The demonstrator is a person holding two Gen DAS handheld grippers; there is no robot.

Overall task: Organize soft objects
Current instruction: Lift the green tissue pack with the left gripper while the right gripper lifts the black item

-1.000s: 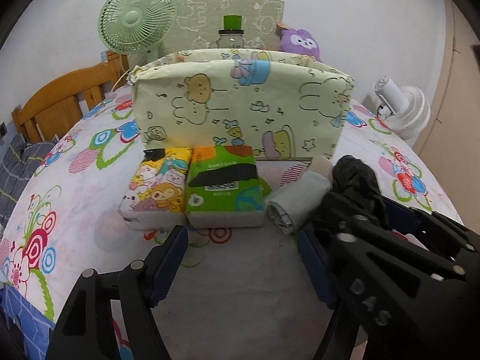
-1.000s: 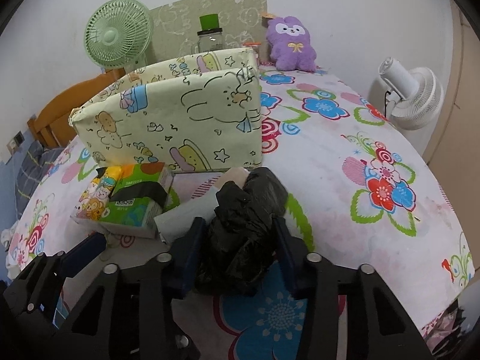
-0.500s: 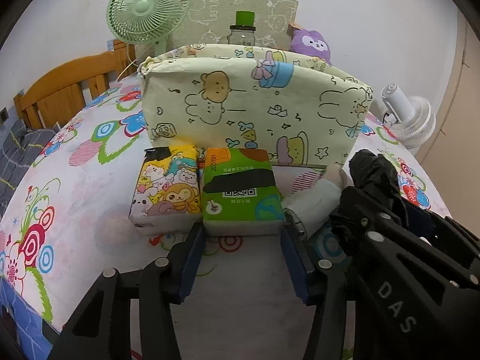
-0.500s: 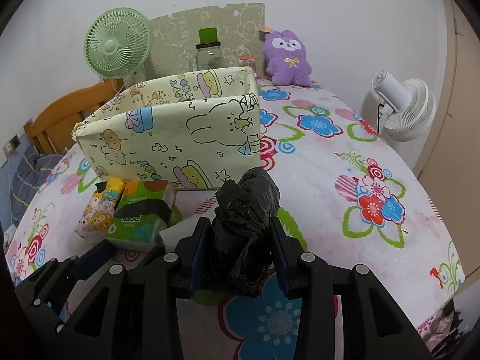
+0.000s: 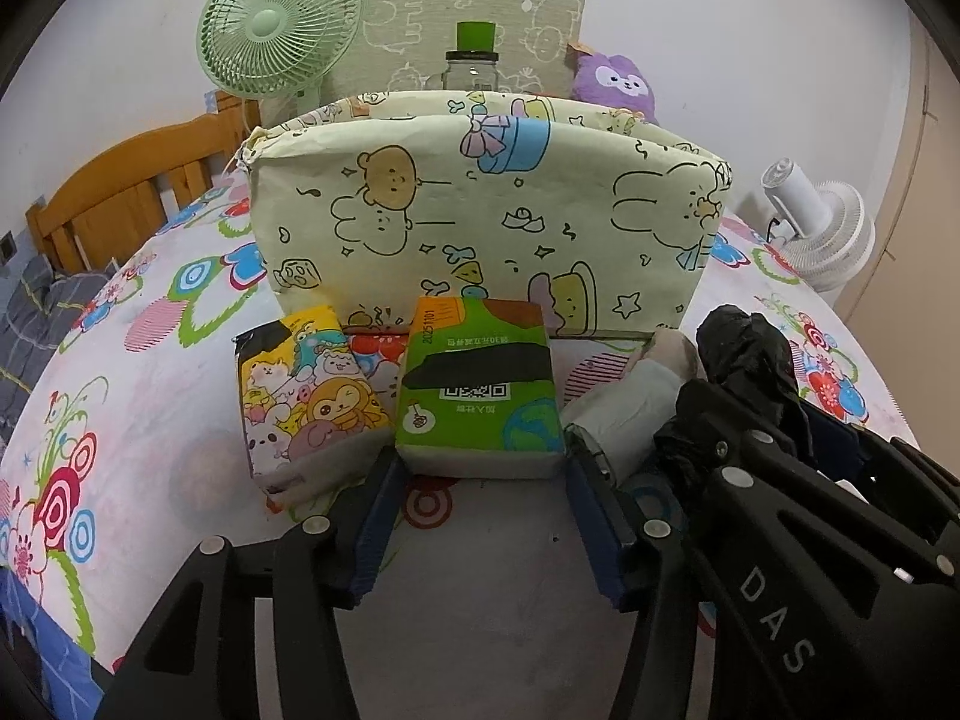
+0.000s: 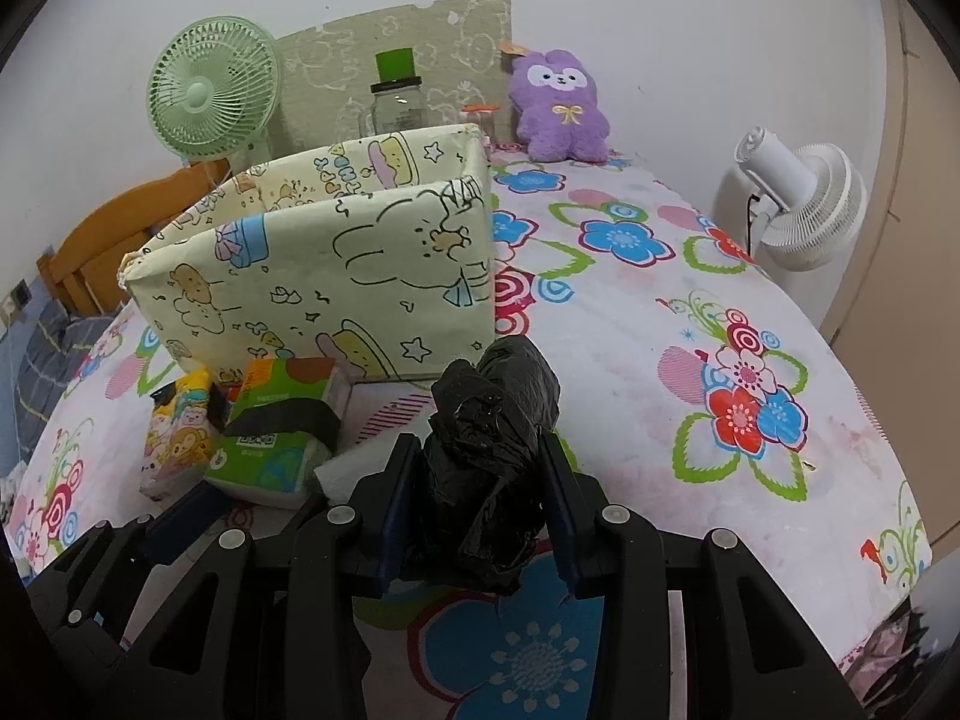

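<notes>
My right gripper (image 6: 480,480): both blue pads pressed into a crumpled black plastic bag (image 6: 489,456), which it has pinched at roughly a third of its spread. My left gripper (image 5: 480,516): about half spread, pads at the near corners of the green tissue pack (image 5: 477,390); I cannot tell whether they press it or only flank it. Cartoon tissue pack (image 5: 306,405): just beside the green one, outside my left finger. Grey rolled cloth (image 5: 630,414): just outside my right finger in the left view, between the green pack and the bag. Cartoon-print fabric bin (image 5: 480,210): straight ahead of both grippers, beyond the packs, top open. Floral tablecloth (image 6: 660,324): under everything. Past the bin: green fan (image 5: 279,24), jar with green lid (image 5: 471,63), purple plush (image 6: 561,105). White fan (image 6: 798,204): far right, off the table edge.
</notes>
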